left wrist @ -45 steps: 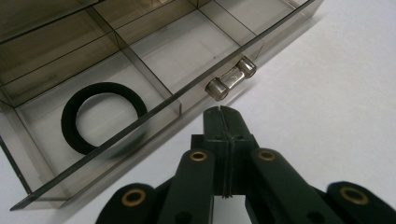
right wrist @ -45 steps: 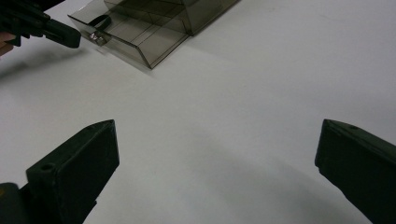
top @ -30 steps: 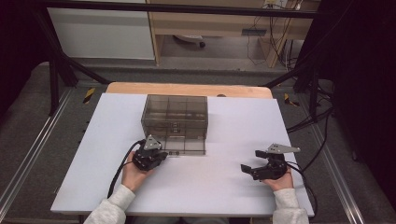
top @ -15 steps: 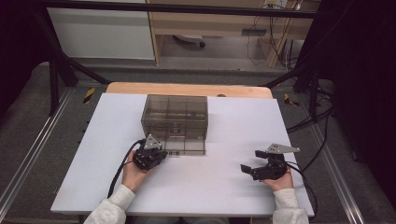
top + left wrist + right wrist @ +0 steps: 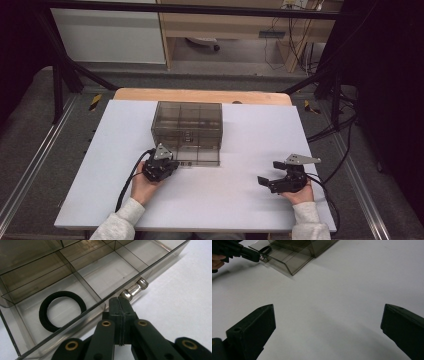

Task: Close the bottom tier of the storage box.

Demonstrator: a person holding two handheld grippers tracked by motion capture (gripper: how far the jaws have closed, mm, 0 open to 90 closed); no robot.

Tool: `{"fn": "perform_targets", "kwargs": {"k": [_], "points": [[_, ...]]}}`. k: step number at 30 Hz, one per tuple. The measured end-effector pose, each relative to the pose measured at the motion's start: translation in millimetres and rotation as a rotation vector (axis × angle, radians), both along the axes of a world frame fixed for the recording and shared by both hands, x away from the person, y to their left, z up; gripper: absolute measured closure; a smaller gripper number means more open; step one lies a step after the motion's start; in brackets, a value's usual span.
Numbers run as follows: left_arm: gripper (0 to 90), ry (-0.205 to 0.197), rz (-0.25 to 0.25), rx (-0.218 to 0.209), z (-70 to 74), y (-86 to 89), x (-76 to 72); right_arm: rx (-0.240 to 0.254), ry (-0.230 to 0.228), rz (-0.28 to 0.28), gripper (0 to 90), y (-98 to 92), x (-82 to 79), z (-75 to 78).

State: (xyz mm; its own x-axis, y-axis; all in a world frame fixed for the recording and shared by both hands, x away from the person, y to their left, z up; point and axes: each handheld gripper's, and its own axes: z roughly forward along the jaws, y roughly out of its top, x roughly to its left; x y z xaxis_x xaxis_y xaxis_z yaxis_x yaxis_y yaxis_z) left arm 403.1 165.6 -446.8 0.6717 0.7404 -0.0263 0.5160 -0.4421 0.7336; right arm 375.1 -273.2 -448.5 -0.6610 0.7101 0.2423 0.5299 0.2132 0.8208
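Drawer (image 5: 105, 277) of smoky clear plastic is sitting partly drawn out from the bottom of the small cabinet (image 5: 187, 125) that is standing at the middle of the white table (image 5: 225, 200). The left claw (image 5: 119, 302) is pinching the drawer's metal knob (image 5: 135, 290), its jaws closed flat together with the knob's stem caught at the tips. The right claw (image 5: 328, 325) is resting well apart on the bare table, jaws spread wide and holding nothing.

The step in hand looks like sliding the drawer on its runners. To do it well, the left hand should be travelling straight along the drawer's sliding line, level with the table, neither lifting nor twisting, since the grip is only on a small round knob and a sideways tug could slip it or skew the drawer. Because the cabinet is light, the idle right claw could be steadying it.

The drawer's long axis is running across the cabinet's front, parallel to the table's near edge; its knob is pointing toward the person. A black ring (image 5: 62, 310) is lying flat in one front compartment.
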Motion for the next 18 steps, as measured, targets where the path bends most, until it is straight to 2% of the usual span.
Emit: {"fn": "perform_targets", "kwargs": {"k": [18], "points": [[89.5,-0.013,0.007,0.0,-0.5,-0.2,1.3,0.004,0.002,-0.003,0.3,-0.2,-0.3,0.5]]}}
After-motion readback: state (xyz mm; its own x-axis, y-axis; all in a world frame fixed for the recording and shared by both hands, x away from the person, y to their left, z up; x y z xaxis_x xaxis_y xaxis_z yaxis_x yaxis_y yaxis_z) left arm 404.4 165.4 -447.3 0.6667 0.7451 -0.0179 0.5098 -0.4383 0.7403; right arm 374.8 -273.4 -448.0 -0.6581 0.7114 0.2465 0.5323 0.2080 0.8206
